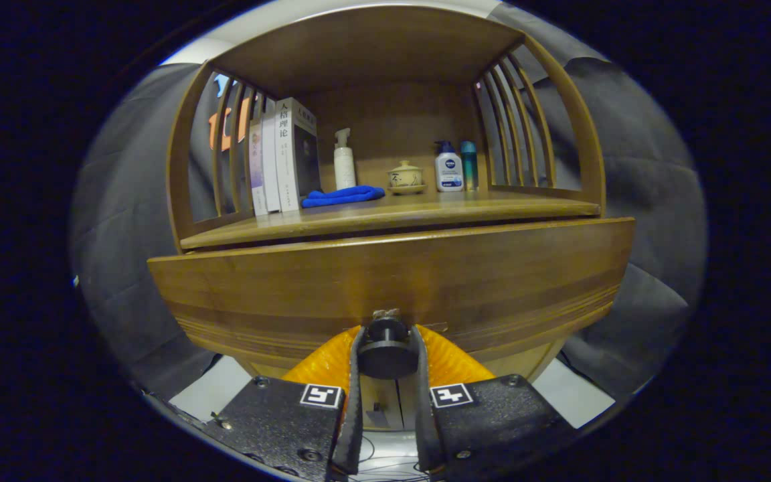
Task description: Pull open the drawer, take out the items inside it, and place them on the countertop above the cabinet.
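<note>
Fingers [387, 345] clenched on the dark knob [387, 348] of the wooden drawer [392, 281].

You have one wooden cabinet [385, 268] in front of you, with one drawer [425, 281] and one round dark knob [387, 349] on it. On the counter [392, 214] above the drawer you can count three upright books [283, 157], one folded blue cloth [342, 195], one white pump bottle [344, 161], one small lidded ceramic cup [405, 176] on one saucer, one white bottle with a blue cap [448, 167], and one slim teal bottle [469, 165]. That makes three bottles altogether. You hold one tool [387, 355], its two fingers pressed on either side of the knob.
</note>
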`<state>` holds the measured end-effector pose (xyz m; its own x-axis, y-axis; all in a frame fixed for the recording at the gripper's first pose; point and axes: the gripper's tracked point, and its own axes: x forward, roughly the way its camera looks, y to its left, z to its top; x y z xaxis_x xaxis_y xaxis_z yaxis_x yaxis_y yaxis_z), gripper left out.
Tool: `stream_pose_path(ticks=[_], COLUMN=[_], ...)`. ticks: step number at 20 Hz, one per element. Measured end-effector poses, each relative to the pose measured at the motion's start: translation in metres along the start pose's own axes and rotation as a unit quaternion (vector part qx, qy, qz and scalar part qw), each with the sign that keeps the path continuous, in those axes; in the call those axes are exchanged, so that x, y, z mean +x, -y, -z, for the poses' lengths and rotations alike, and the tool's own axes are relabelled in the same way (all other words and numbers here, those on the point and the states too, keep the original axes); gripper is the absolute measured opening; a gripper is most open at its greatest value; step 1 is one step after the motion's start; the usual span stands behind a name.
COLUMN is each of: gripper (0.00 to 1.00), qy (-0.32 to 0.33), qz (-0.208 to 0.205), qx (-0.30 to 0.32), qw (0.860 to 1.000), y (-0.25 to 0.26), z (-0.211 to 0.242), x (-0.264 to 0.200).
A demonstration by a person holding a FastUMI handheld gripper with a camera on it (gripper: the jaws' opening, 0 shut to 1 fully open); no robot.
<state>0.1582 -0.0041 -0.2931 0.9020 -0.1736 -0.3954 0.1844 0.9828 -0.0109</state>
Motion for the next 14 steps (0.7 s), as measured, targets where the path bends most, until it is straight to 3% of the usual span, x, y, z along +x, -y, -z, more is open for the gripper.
stream_pose_path(ticks=[14], gripper=[0.35], qy=[-0.005], qz=[-0.014], qx=[0.000], qw=[1.000], y=[0.003], z=[0.044], x=[-0.096])
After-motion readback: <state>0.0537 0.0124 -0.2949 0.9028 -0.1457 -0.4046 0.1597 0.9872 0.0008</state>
